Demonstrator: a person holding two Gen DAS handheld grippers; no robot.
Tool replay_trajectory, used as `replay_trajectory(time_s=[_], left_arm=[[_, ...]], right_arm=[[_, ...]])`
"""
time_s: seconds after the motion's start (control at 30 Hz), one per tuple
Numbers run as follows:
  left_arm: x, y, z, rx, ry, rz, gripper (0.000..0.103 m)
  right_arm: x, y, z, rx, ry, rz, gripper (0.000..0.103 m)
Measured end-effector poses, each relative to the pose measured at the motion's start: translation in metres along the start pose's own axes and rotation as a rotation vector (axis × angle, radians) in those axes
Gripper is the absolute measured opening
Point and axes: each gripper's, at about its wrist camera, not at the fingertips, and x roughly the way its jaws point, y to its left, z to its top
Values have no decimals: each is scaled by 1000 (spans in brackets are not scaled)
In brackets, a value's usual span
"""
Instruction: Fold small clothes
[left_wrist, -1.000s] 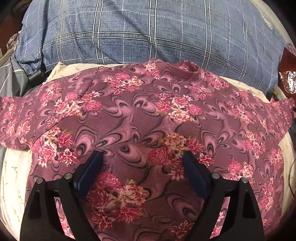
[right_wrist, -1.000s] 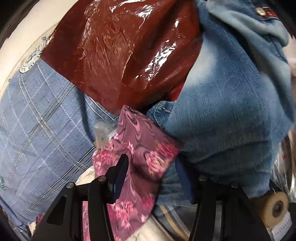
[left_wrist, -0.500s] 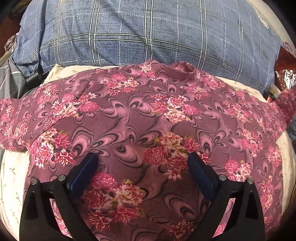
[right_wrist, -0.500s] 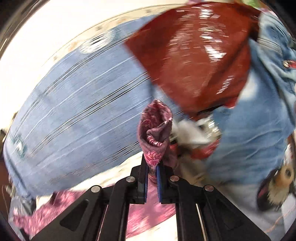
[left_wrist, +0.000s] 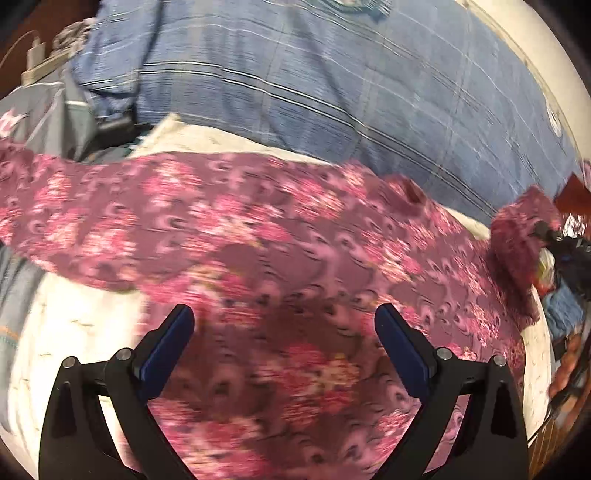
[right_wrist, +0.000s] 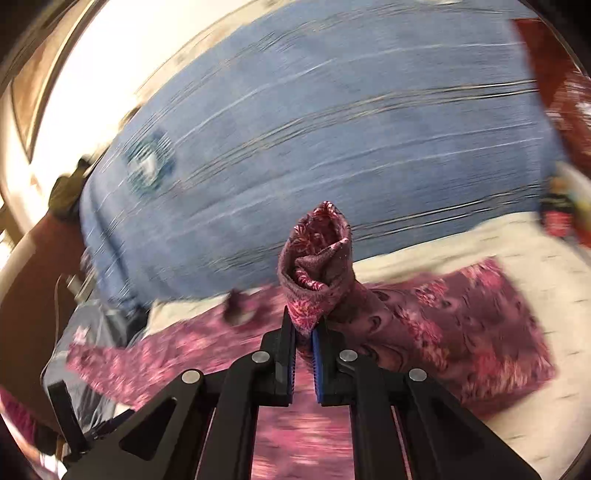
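Note:
A maroon floral shirt (left_wrist: 288, 258) lies spread on a cream bedsheet (left_wrist: 74, 325). My left gripper (left_wrist: 284, 325) is open and empty, hovering over the shirt's lower middle. My right gripper (right_wrist: 304, 332) is shut on the shirt's right sleeve (right_wrist: 317, 258), whose bunched end stands up above the jaws while the rest of the shirt (right_wrist: 461, 332) trails below. In the left wrist view the lifted sleeve (left_wrist: 517, 236) and the right gripper show at the far right. Both views are motion-blurred.
A large blue plaid pillow (left_wrist: 314, 74) lies behind the shirt and also shows in the right wrist view (right_wrist: 332, 129). Grey cloth (left_wrist: 37, 110) sits at the left. A red shiny bag (right_wrist: 554, 74) and clutter lie at the right edge.
My right gripper closed on the sleeve, lifted it and is swinging it leftward over the shirt. My left gripper has pulled back and risen a little, staying open.

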Motion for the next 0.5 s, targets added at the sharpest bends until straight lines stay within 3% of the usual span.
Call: replay_trajectory(time_s=[0.37,0.4,0.43,0.5], left_arm=[[-32,74,17,-104,-58,98,99],[-33,78,19,-111,-59,108,99],[-35,83,20,-119,-61,117,99],[-36,89,21,-131,-61,126,99]], right_arm=[[85,158,-53,-122,170,253,7],[92,168,-58,-124,184,273,9],[105,179,-67,-122,225,288,18],[130,189,-84,-111,349,283,26]])
